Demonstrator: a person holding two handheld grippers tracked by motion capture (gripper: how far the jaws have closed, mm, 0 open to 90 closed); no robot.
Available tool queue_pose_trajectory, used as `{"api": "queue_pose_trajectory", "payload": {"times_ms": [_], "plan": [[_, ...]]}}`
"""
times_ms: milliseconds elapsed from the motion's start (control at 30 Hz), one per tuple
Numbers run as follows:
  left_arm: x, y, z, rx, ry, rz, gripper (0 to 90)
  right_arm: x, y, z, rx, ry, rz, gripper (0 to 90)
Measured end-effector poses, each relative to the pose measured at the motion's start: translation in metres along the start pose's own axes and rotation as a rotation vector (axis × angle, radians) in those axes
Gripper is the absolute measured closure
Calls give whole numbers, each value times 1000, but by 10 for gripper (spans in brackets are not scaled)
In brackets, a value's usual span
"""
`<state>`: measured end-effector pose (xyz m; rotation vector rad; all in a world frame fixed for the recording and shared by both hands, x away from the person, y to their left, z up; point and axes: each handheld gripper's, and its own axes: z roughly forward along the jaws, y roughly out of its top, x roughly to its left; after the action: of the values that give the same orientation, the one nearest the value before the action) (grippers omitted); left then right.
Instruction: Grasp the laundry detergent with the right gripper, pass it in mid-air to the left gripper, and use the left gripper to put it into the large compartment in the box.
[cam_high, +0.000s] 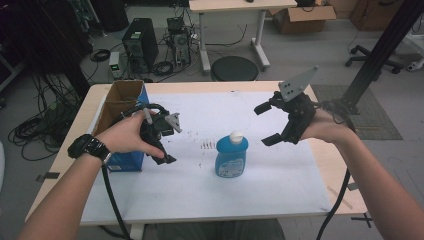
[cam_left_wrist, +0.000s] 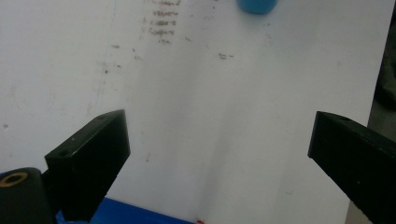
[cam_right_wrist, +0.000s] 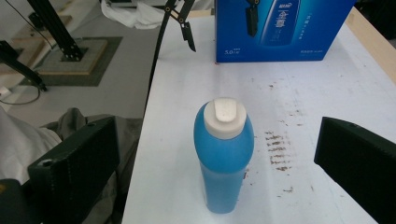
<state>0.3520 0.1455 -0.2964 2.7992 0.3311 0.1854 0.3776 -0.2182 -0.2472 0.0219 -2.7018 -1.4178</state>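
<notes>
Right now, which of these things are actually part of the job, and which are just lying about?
Part of the job:
blue bottle, standing upright
right claw, open beside it
left claw, open
open blue box

Just lying about:
computer tower
round stool
cardboard carton
</notes>
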Motion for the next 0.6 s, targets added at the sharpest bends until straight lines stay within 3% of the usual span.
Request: {"api": "queue_pose_trajectory", "payload": {"times_ms": [600], "plan": [[0,-4,-4,-11,-6,-15,61,-19,-56,31,-57,14,83,2]]}}
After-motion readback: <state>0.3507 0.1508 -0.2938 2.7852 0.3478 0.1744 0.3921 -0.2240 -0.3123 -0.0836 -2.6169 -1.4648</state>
